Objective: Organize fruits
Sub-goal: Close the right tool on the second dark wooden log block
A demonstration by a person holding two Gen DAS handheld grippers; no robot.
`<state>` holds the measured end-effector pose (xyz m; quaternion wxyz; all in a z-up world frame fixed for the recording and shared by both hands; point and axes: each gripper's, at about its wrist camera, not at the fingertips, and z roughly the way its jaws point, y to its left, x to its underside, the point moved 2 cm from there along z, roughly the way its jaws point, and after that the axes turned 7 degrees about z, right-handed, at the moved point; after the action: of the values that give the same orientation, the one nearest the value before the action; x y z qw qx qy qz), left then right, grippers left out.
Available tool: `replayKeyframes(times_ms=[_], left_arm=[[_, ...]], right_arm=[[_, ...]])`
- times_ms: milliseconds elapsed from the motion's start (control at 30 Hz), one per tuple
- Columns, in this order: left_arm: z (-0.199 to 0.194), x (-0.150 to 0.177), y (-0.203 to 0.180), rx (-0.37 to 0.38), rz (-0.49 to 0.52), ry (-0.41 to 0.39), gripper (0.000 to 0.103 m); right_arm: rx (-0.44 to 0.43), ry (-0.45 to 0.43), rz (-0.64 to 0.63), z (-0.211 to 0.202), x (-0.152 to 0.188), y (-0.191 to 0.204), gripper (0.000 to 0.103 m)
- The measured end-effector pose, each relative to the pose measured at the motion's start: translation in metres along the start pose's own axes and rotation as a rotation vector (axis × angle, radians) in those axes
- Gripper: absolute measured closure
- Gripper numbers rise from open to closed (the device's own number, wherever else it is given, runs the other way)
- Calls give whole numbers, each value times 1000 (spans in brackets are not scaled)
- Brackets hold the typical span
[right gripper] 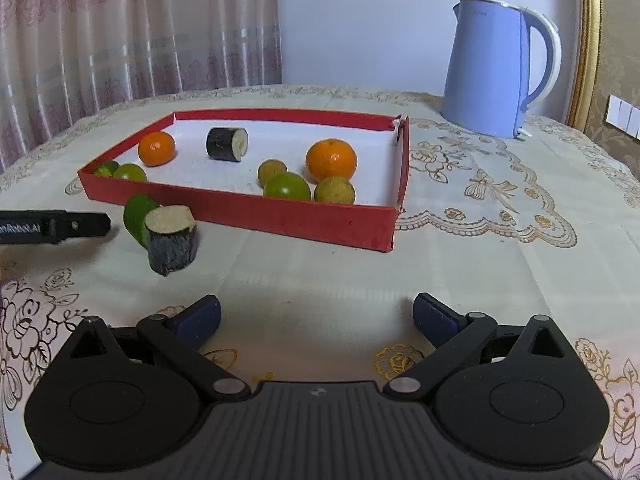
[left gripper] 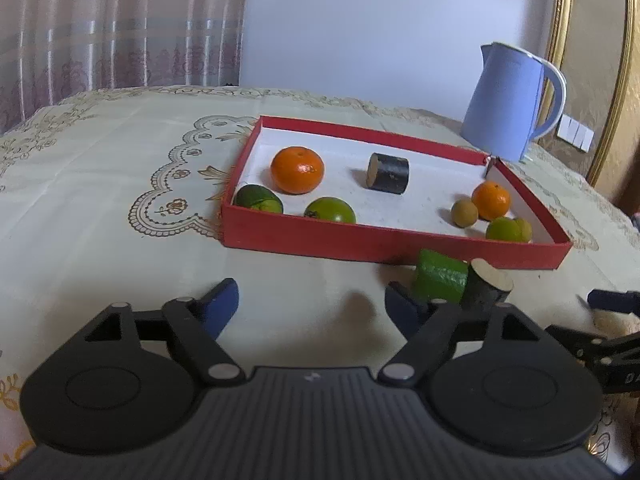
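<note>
A red box point(left gripper: 360, 245) point(right gripper: 280, 216) with a white floor lies on the tablecloth and holds several fruits. Among them are two oranges point(left gripper: 297, 169) point(left gripper: 491, 201), green limes point(left gripper: 330, 210) and a dark cut cylinder point(left gripper: 389, 173) point(right gripper: 226, 143). Outside it, against the front wall, a green fruit piece point(left gripper: 440, 280) point(right gripper: 135, 210) touches a second dark cylinder point(left gripper: 486, 286) point(right gripper: 172, 240). My left gripper point(left gripper: 312, 305) is open just left of these two, nothing between its fingers. My right gripper point(right gripper: 318, 318) stands open over bare cloth, right of them.
A light blue kettle point(left gripper: 504, 104) point(right gripper: 488, 72) stands behind the box's right corner. Curtains hang at the back left and a gilt frame point(right gripper: 586, 40) is at the right. The embroidered tablecloth point(left gripper: 100, 200) stretches left of the box.
</note>
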<state>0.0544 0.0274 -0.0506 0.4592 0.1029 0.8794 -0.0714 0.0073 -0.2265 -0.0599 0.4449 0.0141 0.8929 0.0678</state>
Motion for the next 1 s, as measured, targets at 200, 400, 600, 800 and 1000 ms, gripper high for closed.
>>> replayKeyframes(times_ms=[200,400,600,800,1000], left_arm=[[4,-1,-9,-19,53,24,14],[7,0,-13,-31,79,38,10],[7,0,-12,-27,82,43,5],[8,0,-12,-16,76,44,2],[8,0,-11,-26,71,46,0]], right_arm=[[-52,-57,-12,-19,-2,15,0],[-88,-107,-64,-27,-12,36,0],[-104,-107,-85,-19,-17,49,0],[-102,-108,-101,-10,-22,57,0],[-112,-77,-135,3,-24,68,14]])
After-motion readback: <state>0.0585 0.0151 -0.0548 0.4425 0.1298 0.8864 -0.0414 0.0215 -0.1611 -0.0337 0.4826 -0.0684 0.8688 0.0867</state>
